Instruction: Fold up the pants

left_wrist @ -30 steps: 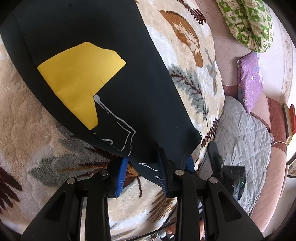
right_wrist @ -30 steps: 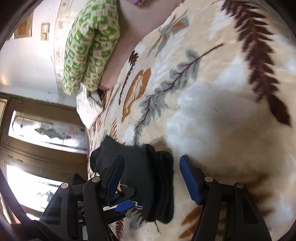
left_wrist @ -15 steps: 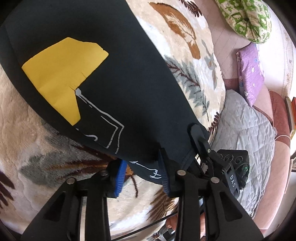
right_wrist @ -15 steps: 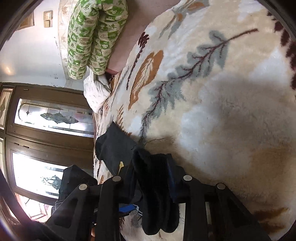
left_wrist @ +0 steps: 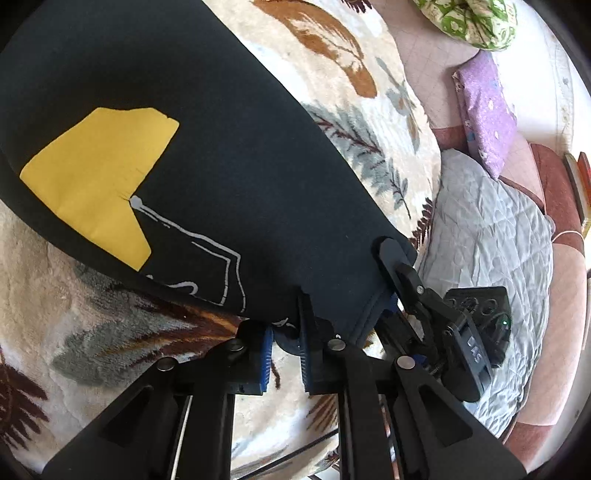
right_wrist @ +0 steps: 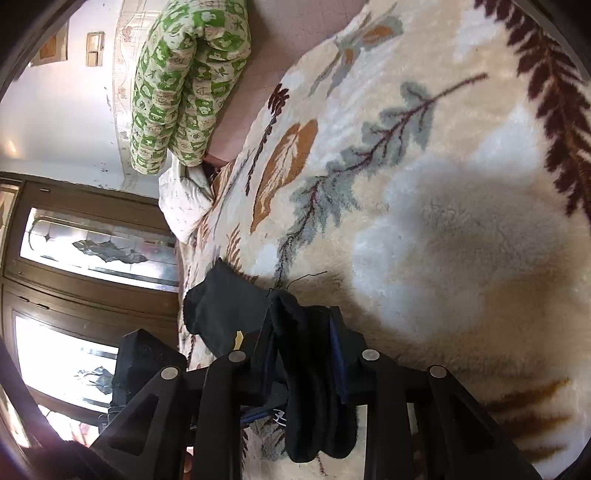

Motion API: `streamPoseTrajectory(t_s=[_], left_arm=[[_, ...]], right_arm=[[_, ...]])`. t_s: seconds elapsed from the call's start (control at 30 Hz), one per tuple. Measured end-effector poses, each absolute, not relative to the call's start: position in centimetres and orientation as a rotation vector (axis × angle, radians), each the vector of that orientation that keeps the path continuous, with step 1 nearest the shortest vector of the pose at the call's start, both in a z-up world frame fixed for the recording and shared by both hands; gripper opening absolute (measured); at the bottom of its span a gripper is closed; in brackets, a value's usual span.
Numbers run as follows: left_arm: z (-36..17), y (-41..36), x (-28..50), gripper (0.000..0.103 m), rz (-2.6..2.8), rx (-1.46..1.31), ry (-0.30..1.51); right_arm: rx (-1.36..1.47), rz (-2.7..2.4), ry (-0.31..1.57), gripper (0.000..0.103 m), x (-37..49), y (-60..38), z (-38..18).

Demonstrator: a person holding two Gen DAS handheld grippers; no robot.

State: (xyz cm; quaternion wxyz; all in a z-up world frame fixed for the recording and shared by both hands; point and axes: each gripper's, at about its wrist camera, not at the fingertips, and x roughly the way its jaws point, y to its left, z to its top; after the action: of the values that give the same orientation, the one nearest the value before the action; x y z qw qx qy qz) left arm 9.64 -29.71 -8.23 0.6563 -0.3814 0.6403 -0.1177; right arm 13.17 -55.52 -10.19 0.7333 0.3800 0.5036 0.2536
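Black pants with a yellow patch and white line print lie across a cream leaf-patterned blanket. My left gripper is shut on the near hem, just right of the print. In the left wrist view my right gripper grips the same edge at the pants' right corner, one finger on top of the cloth. In the right wrist view the right gripper has its jaws closing on a thick bunch of black pants fabric, pads pressing it. More of the pants trails to the left.
A grey quilted cover, a purple pillow and a green patterned pillow sit at the blanket's right side. Glazed wooden doors stand past the bed edge. The blanket stretches ahead of the right gripper.
Both pairs of jaws have closed on the pants edge: the left on the hem, the right from wide apart onto the bunched fabric. The right gripper came in beside the left.
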Motion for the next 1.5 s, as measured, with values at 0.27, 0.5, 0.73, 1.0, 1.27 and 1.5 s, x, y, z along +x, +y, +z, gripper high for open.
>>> streamPoseTrajectory(t_s=[0.27,0.5,0.73,1.0,1.27,1.5], left_arm=[[-7.5,-28.0,9.2,0.010,-0.327,-0.943,1.474],[-6.3,-25.5,8.7,0.010,-0.375,-1.004,1.473],[-5.4,-22.1,9.3,0.010,-0.390,-1.075,1.455],[-5.7,-16.7,10.3,0.010,-0.358,-1.165,1.428],[-7.0,-11.8,10.3,0.010,-0.318,-1.232,1.414],[-8.3,-7.9,10.1,0.010,-0.255,-1.286,1.394]], right_arm=[[0.698,0.452,1.136,0.026,12.5,-53.8,-6.1],[0.620,0.412,1.160,0.025,12.7,-51.1,-3.3],[0.563,0.392,1.173,0.025,13.3,-47.4,-0.9],[0.505,0.426,1.189,0.025,14.9,-41.0,0.3],[0.458,0.480,1.238,0.025,16.7,-34.2,-0.6],[0.443,0.521,1.282,0.025,18.0,-29.4,-2.3]])
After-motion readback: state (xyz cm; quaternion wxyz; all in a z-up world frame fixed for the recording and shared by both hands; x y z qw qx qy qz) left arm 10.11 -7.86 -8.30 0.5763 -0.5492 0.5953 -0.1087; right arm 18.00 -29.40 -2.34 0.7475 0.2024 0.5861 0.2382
